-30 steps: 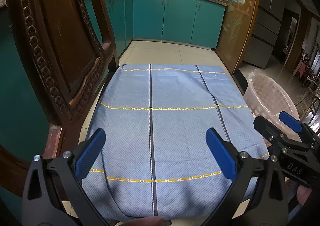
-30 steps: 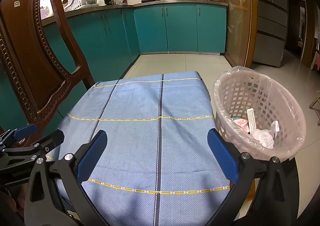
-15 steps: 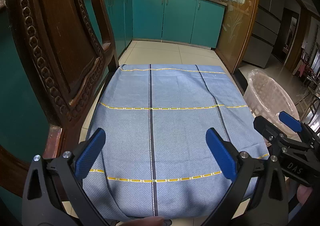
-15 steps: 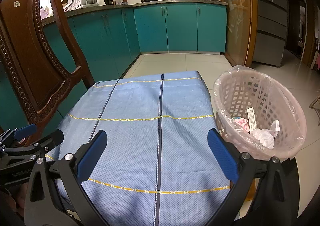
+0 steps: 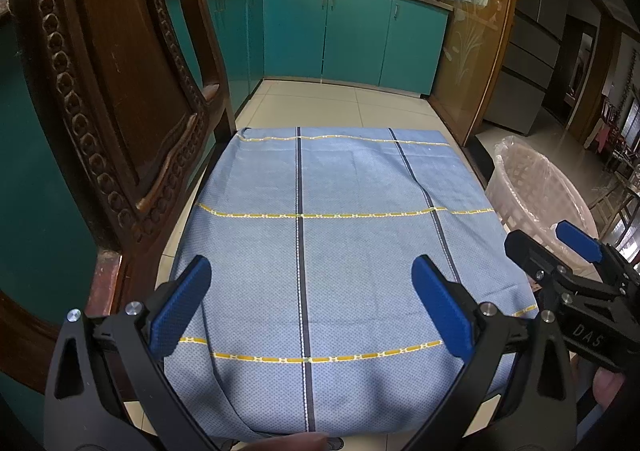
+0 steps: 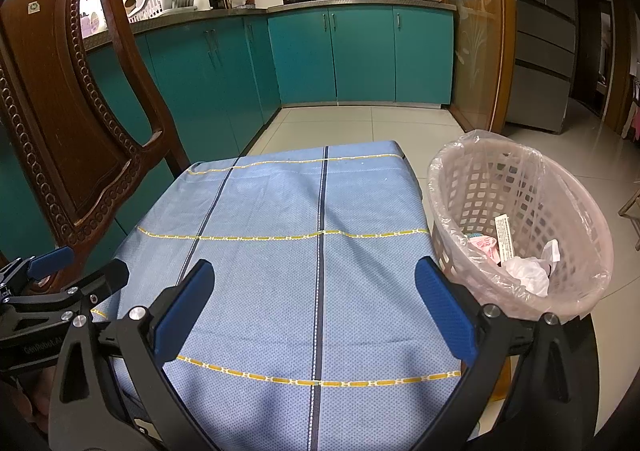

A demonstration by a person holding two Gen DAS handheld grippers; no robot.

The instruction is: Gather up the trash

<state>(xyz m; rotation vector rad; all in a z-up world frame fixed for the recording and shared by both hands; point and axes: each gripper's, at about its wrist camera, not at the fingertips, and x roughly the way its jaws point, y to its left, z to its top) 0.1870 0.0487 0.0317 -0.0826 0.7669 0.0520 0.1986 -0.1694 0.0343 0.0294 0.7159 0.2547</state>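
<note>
A pink lattice trash basket (image 6: 472,187) lined with a clear bag stands on the floor right of the table; its rim shows in the left wrist view (image 5: 532,171). Inside lie crumpled white paper (image 6: 526,275) and wrappers (image 6: 486,245). A blue cloth (image 6: 288,259) with yellow and dark stripes covers the table (image 5: 320,251). My left gripper (image 5: 310,307) is open and empty over the cloth's near part. My right gripper (image 6: 314,313) is open and empty over the cloth, left of the basket. Each gripper shows at the edge of the other's view.
A carved dark wooden chair (image 5: 120,99) stands at the table's left side (image 6: 68,123). Teal kitchen cabinets (image 6: 360,51) line the far wall with pots on the counter. Tiled floor (image 6: 360,127) lies beyond the table. A glass-panel door (image 5: 468,51) stands at right.
</note>
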